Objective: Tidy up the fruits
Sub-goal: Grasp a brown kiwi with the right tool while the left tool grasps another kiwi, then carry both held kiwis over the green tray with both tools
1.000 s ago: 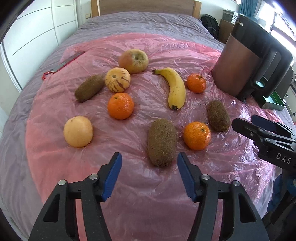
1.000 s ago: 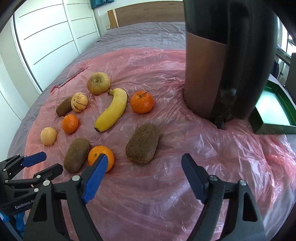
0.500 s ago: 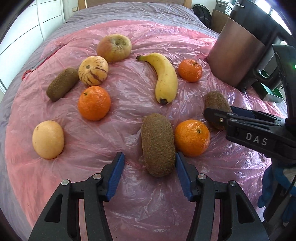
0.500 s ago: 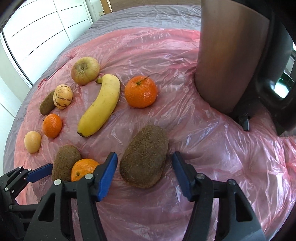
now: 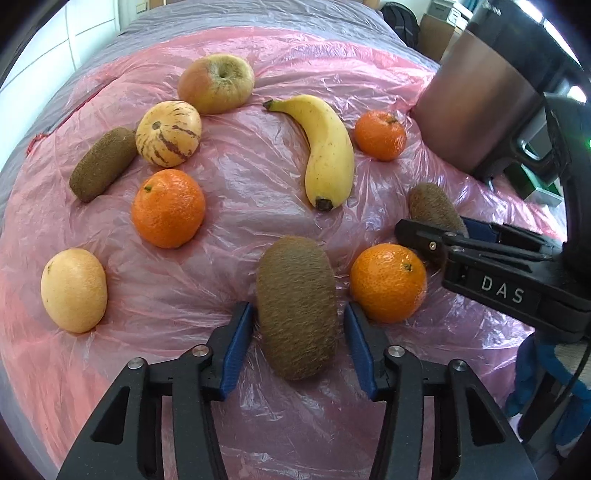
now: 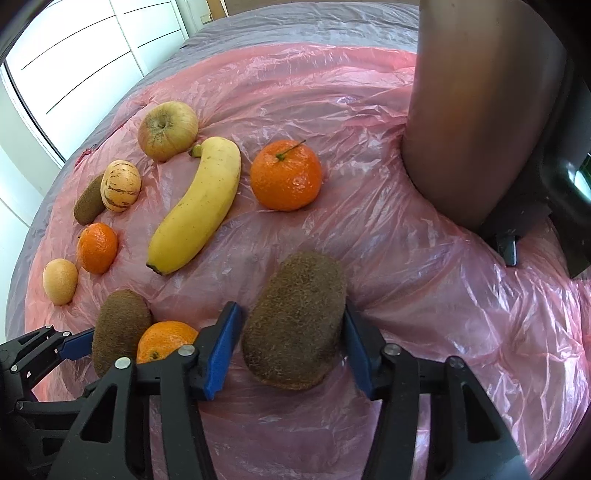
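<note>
both tongs advanced, each now spread astride a kiwi | left tongs (image 5: pixel 298 325) | right tongs (image 6: pixel 291 336) | surface: pink plastic sheet (image 5: pixel 258 192) over grey bed (image 5: pixel 258 14)

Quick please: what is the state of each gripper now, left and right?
Left gripper: open, jaws on either side of a kiwi, not yet closed on it.
Right gripper: open, jaws around another kiwi, grip not certain.

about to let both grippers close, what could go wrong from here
Left gripper straddles a kiwi with an orange right beside its right finger; closing may nudge the orange. Right gripper straddles another kiwi lying tilted between its fingers, so it could twist or slip. Both sit on loose pink plastic sheet, which might bunch under the fingers.
</note>
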The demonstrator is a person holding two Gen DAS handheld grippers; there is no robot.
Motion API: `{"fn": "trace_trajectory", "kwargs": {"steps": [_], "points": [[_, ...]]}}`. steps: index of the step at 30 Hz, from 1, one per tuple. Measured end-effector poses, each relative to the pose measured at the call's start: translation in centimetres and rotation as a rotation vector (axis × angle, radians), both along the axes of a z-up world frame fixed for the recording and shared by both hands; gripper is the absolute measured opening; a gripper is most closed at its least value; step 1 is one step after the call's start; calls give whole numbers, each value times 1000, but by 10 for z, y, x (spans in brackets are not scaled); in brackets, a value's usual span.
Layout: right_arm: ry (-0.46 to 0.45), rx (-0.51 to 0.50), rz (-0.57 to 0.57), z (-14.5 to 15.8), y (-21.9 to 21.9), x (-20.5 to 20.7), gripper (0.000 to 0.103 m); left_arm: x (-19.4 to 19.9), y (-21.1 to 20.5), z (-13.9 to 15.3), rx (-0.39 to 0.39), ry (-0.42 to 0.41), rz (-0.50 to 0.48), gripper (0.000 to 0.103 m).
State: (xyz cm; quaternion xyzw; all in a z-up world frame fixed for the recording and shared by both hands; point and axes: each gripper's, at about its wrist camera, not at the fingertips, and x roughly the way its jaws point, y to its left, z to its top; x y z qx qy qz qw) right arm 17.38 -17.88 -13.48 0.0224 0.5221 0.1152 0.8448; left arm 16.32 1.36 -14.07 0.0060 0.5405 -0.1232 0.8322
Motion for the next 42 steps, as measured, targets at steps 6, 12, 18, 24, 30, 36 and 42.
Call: {"fn": "trace_trajectory", "kwargs": {"steps": [6,12,18,24,30,36,42], "points": [[12,12,2,-3,-5,3,63,4,0,-2,-4,3,1,33],[15,61,-3,0,-12,2,61,2,10,3,-57,-3,24,32],[-9,85,-10,13,-20,-6,60,-9,22,14,-116,-16,51,32],[-39,82,-12,27,-28,-20,60,-23,28,32,-135,-47,60,32],[-72,91,9,45,-37,-41,60,-41,29,48,-145,-75,68,32],[-93,107,20,60,-51,-64,61,-52,24,63,-139,-101,75,32],[-115,120,-2,73,-78,-85,61,-69,5,78,-152,-113,44,32]]}}
